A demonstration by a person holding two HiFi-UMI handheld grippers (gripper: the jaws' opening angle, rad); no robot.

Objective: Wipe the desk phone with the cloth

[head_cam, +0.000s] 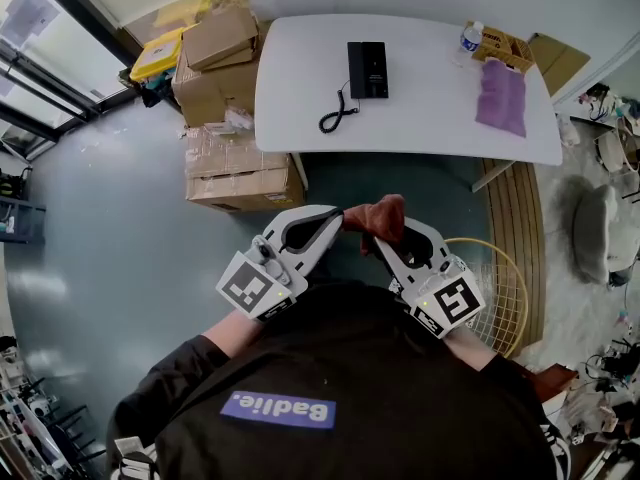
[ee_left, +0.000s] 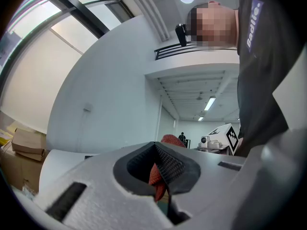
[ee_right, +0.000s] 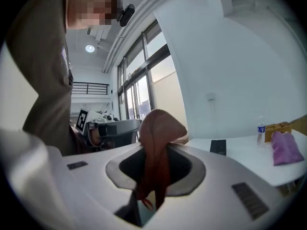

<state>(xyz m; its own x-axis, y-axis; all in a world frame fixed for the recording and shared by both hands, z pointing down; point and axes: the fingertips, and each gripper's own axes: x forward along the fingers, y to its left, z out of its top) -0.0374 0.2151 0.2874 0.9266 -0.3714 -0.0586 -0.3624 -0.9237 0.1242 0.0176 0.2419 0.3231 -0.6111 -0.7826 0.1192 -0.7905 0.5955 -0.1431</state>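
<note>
The black desk phone [head_cam: 367,68] lies on the white table [head_cam: 300,98] far ahead, its coiled cord trailing to the left; it also shows small in the right gripper view as the phone [ee_right: 218,147]. A reddish-brown cloth [head_cam: 378,216] is bunched between both grippers, held close to the person's chest and well short of the table. My left gripper [head_cam: 335,218] is shut on one end of the cloth [ee_left: 154,175]. My right gripper [head_cam: 385,236] is shut on the other end, the cloth [ee_right: 157,143] rising in a fold above its jaws.
A purple cloth [head_cam: 500,96], a water bottle [head_cam: 467,40] and a small cardboard box [head_cam: 505,48] sit on the table's right end. Stacked cardboard boxes [head_cam: 225,118] stand left of the table. A yellow wire basket [head_cam: 500,288] is on the floor at the right.
</note>
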